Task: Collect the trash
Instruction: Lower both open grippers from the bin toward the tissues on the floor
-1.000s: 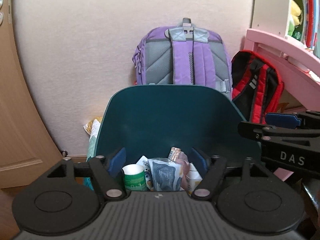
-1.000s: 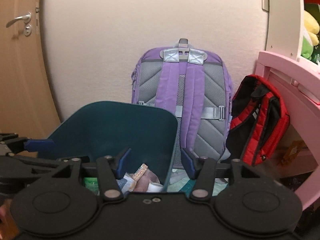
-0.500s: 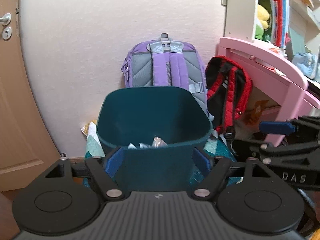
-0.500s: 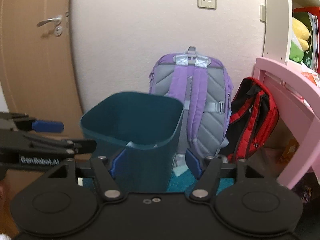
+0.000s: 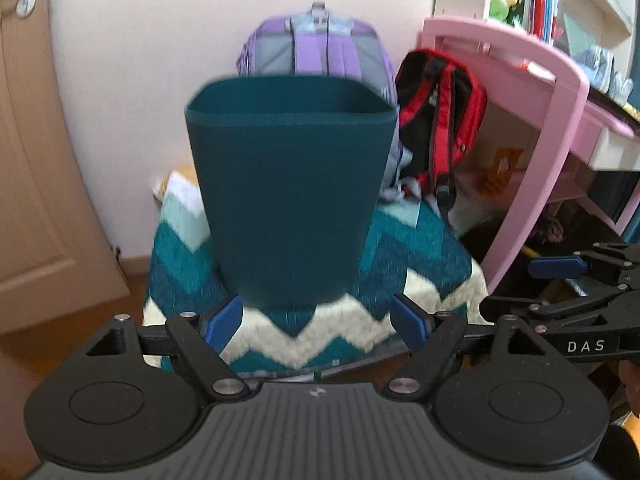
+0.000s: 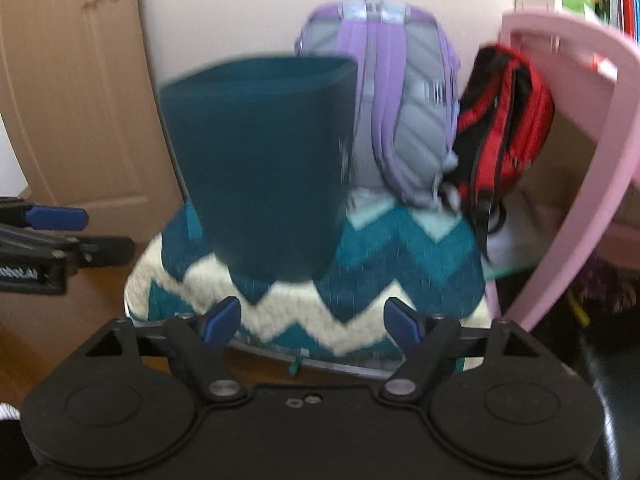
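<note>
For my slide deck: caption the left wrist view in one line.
Open left gripper faces a teal trash bin on a chevron mat, backpacks behind, right gripper alongside.

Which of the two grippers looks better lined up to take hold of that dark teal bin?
Left, probably. The bin sits centred ahead of the open left gripper; for the open right gripper it stands off to the left.

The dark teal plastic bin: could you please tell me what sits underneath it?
The dark teal plastic bin stands on a teal-and-cream zigzag woven rug; the rug under its base is covered.
</note>
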The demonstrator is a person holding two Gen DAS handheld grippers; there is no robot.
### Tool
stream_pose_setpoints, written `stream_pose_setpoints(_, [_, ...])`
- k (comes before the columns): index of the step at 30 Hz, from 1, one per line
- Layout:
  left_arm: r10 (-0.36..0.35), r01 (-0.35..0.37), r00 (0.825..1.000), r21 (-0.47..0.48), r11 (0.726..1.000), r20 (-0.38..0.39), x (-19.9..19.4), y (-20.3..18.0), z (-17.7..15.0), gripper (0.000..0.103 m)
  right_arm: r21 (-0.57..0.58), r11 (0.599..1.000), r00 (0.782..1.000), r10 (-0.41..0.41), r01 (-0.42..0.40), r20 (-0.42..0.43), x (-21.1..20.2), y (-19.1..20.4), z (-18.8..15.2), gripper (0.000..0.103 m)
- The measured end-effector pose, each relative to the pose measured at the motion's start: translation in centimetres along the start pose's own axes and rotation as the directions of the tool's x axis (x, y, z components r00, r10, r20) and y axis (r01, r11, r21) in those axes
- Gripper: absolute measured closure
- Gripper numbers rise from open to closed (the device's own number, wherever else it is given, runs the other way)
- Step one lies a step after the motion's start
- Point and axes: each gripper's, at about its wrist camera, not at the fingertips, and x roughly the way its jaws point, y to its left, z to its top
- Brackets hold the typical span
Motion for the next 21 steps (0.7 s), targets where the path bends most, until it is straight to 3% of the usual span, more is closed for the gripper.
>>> stream_pose_setpoints(7, [0.012, -0.01, 0.998, 0.042, 0.999, -0.059, 3.4, -0.4, -5.0, 0.021, 0.005, 1.0, 0.997, 0.001, 0.0, -0.081, 4.3, -0.9, -4.9, 0.011])
stream_pose_setpoints(13, [-0.031, 0.035, 0.988, 0.022, 0.999, -0.149, 8.4, -0.2, -9.0, 0.005, 0.029, 1.0, 0.981, 0.009, -0.004, -0.192, 9.9, -2.2, -8.9, 0.008])
stream_pose_setpoints(17, [-0.062, 0.069, 0.967, 0.021, 0.997, -0.245, 12.9, -0.5, -12.3, 0.002, 0.083, 0.996, 0.961, 0.018, 0.006, -0.278, 14.3, -3.6, -11.4, 0.007])
stream_pose_setpoints(21, [-0.08, 0.111, 0.922, 0.06, 0.992, -0.378, 18.2, -1.7, -16.5, 0.002, 0.155, 0.987, 0.926, 0.011, 0.051, -0.377, 19.3, -4.7, -14.4, 0.007])
